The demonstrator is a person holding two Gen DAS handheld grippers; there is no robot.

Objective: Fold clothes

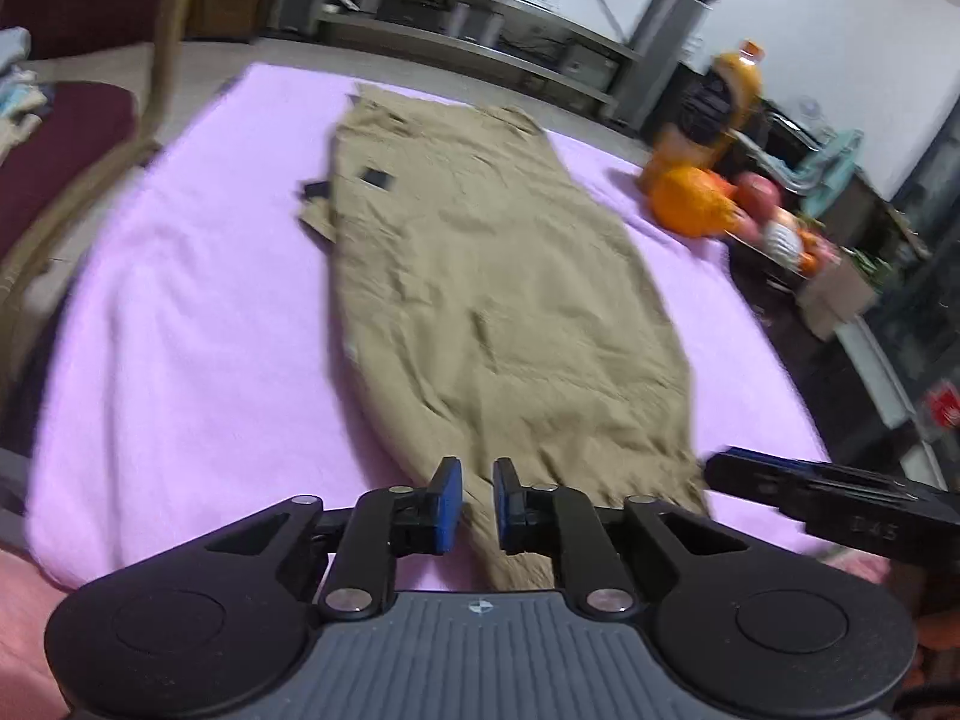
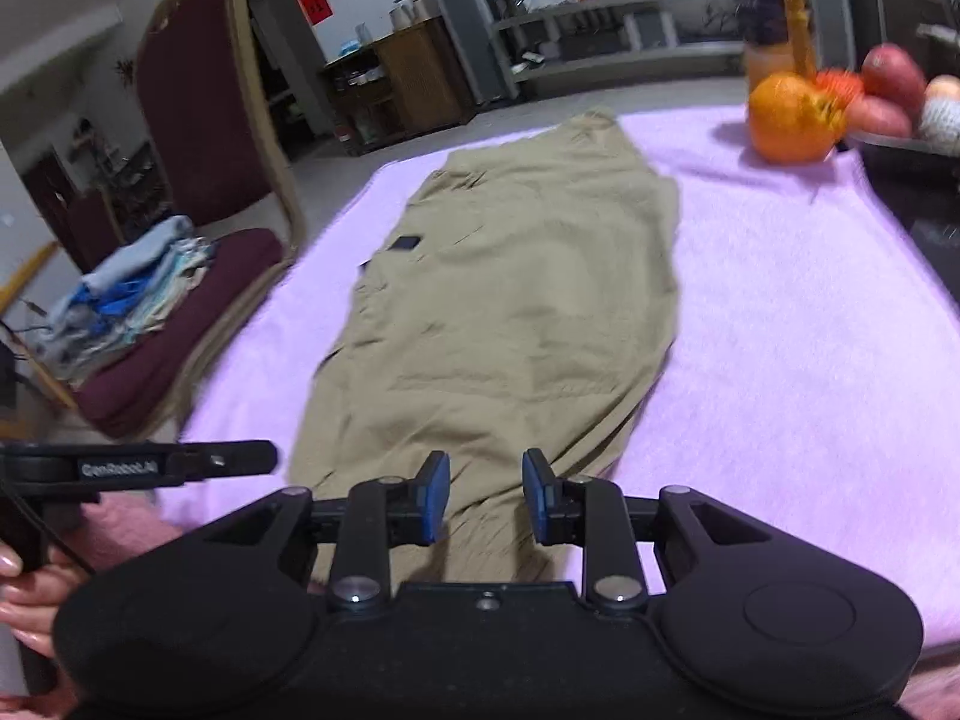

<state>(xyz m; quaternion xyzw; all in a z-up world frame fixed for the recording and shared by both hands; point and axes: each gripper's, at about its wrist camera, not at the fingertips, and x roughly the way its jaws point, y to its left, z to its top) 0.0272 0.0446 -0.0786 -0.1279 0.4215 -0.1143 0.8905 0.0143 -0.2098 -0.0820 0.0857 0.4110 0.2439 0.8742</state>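
Observation:
Khaki trousers (image 1: pixel 480 276) lie flat and lengthwise on a pink cloth (image 1: pixel 198 324), folded leg on leg, waistband at the far end. They also show in the right wrist view (image 2: pixel 510 300). My left gripper (image 1: pixel 477 501) hovers over the near hem, jaws a small gap apart with nothing between them. My right gripper (image 2: pixel 485 495) is open and empty over the near hem too. Each gripper shows at the edge of the other's view: the right one (image 1: pixel 828 495), the left one (image 2: pixel 150 465).
An orange (image 2: pixel 789 117), apples (image 2: pixel 891 87) in a dish and a juice bottle (image 2: pixel 771 6) stand at the far right of the cloth. A maroon chair (image 2: pixel 198 180) with a pile of clothes (image 2: pixel 132 294) stands left of the table.

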